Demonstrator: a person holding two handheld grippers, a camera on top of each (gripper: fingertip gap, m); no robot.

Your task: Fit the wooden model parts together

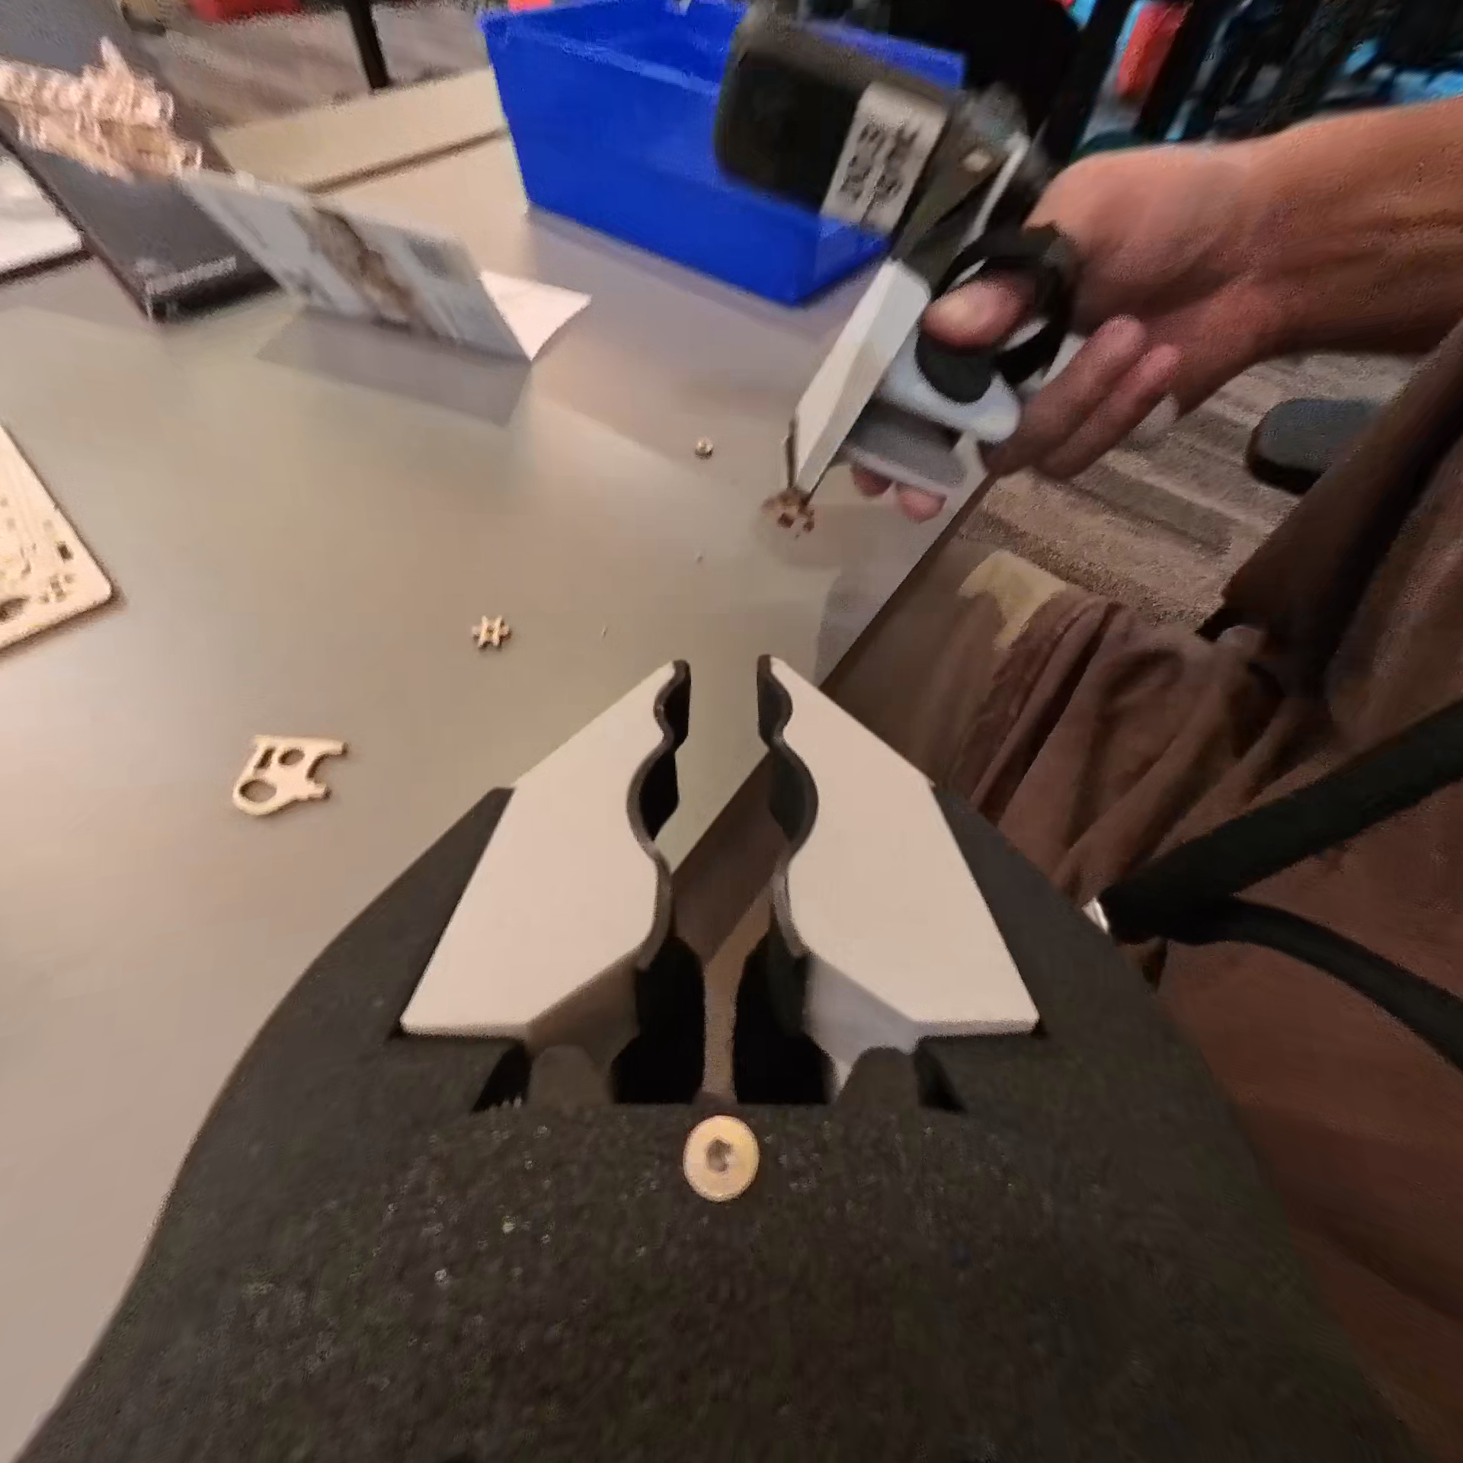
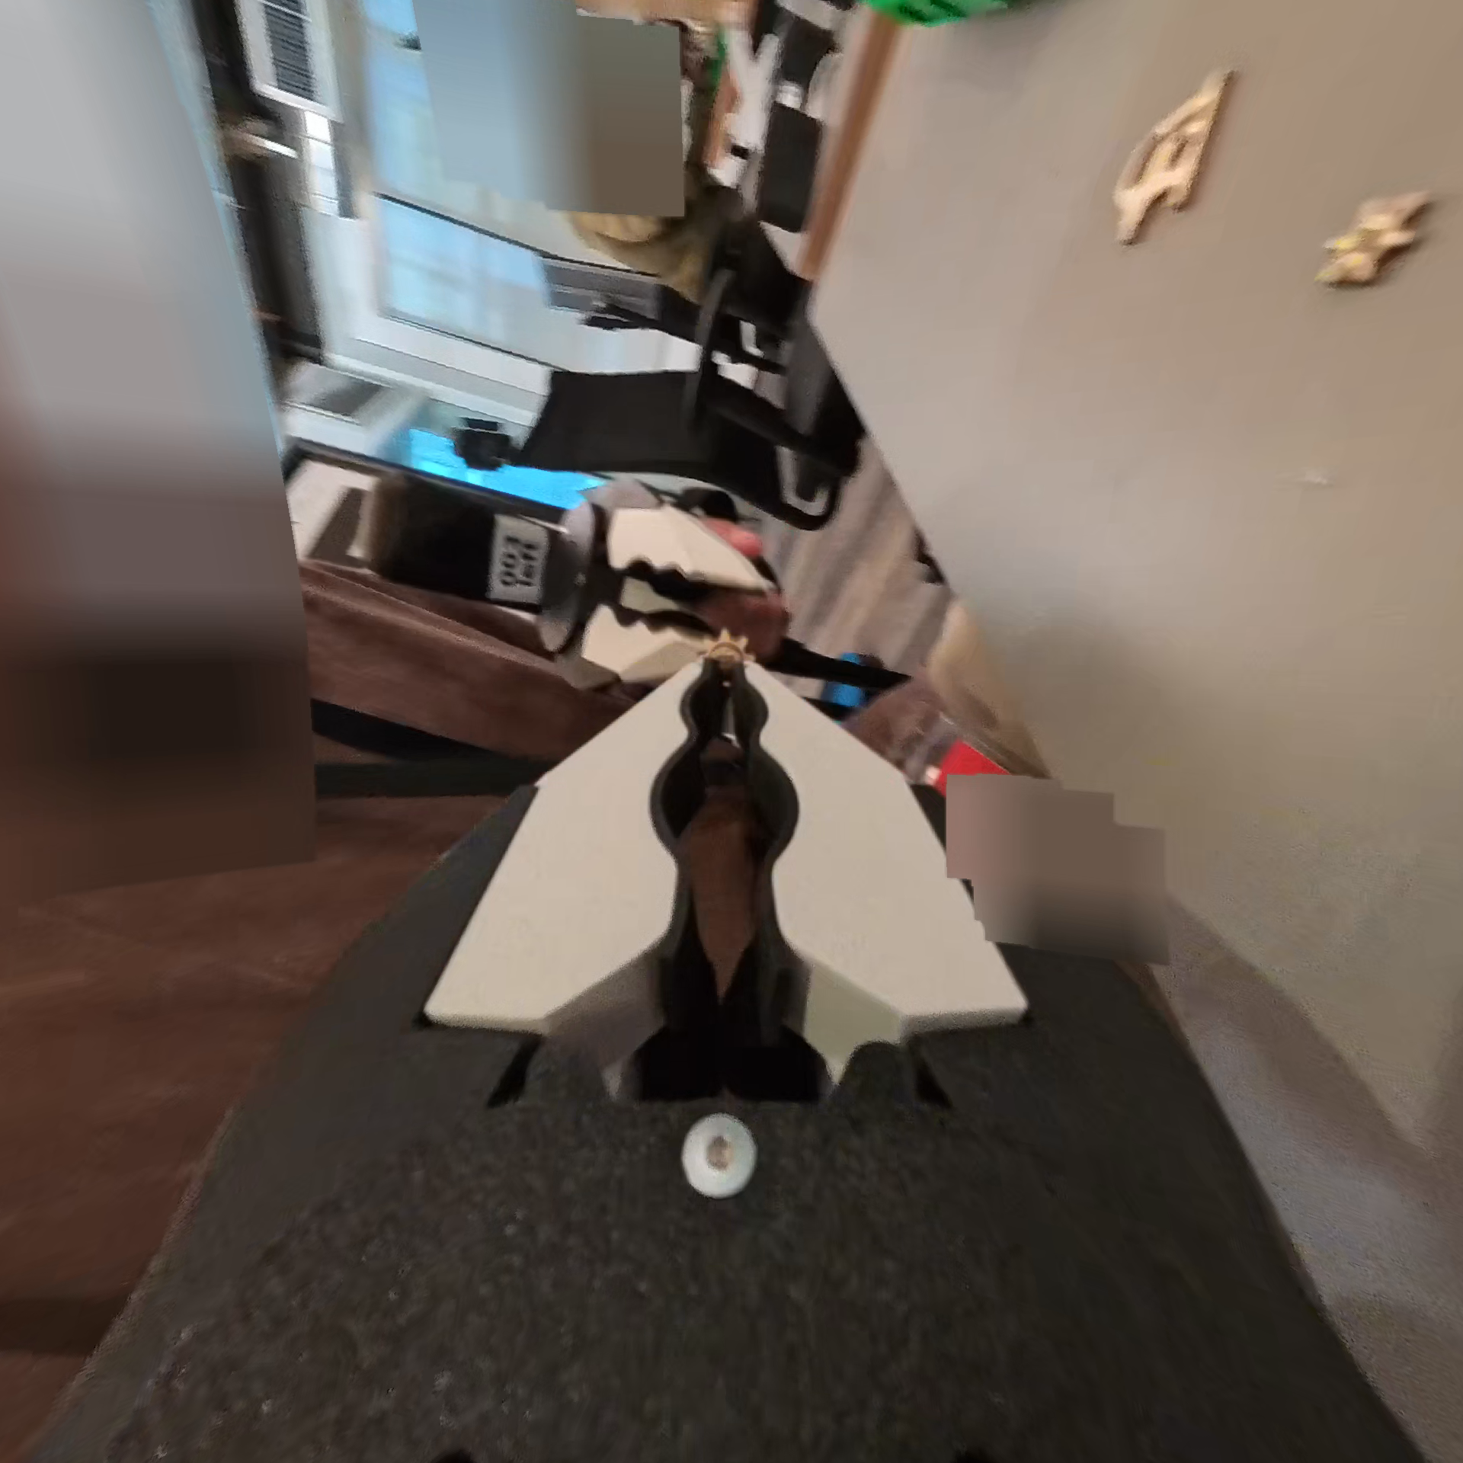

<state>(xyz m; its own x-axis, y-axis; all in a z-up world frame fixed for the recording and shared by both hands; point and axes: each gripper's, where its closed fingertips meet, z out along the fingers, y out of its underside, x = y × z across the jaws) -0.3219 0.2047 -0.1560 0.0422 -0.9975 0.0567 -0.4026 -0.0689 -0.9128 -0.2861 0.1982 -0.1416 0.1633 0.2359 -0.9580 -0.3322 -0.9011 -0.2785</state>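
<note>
My left gripper [image 1: 722,673] is open and empty, held over the table's near edge. A flat wooden bracket piece [image 1: 285,772] and a small wooden gear [image 1: 491,632] lie on the grey table [image 1: 396,514] ahead of it to the left. My right gripper [image 2: 724,663] is shut on another small toothed wooden gear [image 2: 723,651] at its fingertips. The left wrist view shows that gripper [image 1: 809,484] tilted down, with its gear [image 1: 790,511] at or just above the table near the right edge. A tiny wooden bit [image 1: 703,448] lies beside it.
A blue bin [image 1: 633,142] stands at the back. A folded leaflet [image 1: 356,269], a black box [image 1: 158,245] and a sheet of cut wooden parts [image 1: 39,554] are at the left. A person's hand [image 1: 1148,301] holds the right gripper; brown clothing [image 1: 1187,792] lies past the table edge.
</note>
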